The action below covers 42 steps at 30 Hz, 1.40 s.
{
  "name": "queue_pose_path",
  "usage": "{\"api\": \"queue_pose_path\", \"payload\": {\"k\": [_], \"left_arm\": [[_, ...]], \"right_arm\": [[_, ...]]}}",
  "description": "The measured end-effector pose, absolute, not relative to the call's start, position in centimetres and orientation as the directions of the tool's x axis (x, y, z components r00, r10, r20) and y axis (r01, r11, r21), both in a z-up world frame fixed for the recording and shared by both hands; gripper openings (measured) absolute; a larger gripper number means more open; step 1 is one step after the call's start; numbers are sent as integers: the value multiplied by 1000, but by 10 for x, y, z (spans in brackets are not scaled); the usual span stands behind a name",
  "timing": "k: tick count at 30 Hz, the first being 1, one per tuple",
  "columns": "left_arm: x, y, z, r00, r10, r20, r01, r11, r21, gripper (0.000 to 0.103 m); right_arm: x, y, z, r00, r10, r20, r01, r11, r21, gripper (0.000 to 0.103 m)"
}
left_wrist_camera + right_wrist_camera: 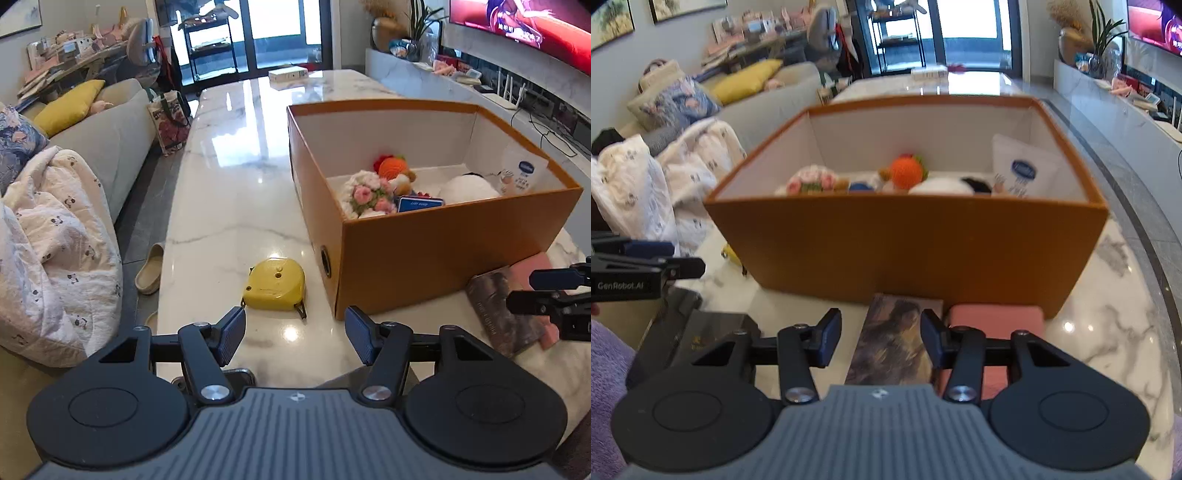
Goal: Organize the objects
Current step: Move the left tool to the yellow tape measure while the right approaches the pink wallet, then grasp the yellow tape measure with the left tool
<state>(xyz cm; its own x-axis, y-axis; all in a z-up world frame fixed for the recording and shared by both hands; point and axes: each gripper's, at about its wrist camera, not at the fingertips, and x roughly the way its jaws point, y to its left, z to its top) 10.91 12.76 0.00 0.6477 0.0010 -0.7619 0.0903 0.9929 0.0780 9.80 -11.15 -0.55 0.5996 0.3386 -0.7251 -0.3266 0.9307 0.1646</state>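
Orange box (pixel 424 254) stands open-topped on the marble table (pixel 236 206), filling the 1 to 3 o'clock part of the left wrist view and the centre of the right wrist view. Inside it lie a crocheted flower bunch (pixel 365 195), an orange knitted toy (pixel 392 167), a white and black plush (pixel 467 187), a blue card (pixel 420 204) with white lettering too small to read, and a white pouch (pixel 521 173) leaning on the far-right wall; its blue oval logo cannot be read. A round hole (pixel 326 260) pierces the box's short side.

Yellow tape measure (pixel 275 283) lies flat at 12 o'clock just ahead of the left gripper (pixel 295 334), near the box's corner but apart from it. That gripper's jaws stand wide apart with nothing between them. Its body, seen at 9 o'clock in the right wrist view, bears the words "GenRobot.AI".

A dark illustrated book (pixel 899 339) lies against the box's near wall, with a pink pad (pixel 997 321) just beside it at its right. The right gripper (pixel 881 338) is spread open, its fingers straddling the book's near part; whether they touch it I cannot tell. Writing on the book's spine is illegible.

Open marble runs from 10 to 12 o'clock left of the box to a far white carton (pixel 288 74). The table's left edge drops toward a slipper (pixel 149 267) and a sofa (pixel 110 136).
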Motion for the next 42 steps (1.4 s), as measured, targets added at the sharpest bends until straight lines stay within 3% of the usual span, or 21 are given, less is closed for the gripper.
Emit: {"api": "queue_pose_path", "payload": {"k": [19,24,27,34,38,42], "left_arm": [[178,147,-54,551,-18,-834,193,975,107,71],[177,156,-57,549,-58,-834,181,982,51,71],[175,159,-56,547,-83,-833,174,985,16,64],[171,156,-53,536,-59,-842,115,993,4,63],[160,164,-48,539,-99,-836,53,995,-84,63],[144,165,-33,572,-95,-814,29,995,-96,63]], "right_arm": [[119,-112,-8,605,305,-736,-307,942,138,55],[119,-112,-8,603,290,-743,-301,945,125,55],[118,-114,-10,597,273,-755,-292,950,113,55],[109,-125,-6,608,244,-756,-252,962,107,55],[102,-134,-5,609,224,-761,-229,968,101,55],[98,-148,-9,597,201,-776,-187,976,110,55]]}}
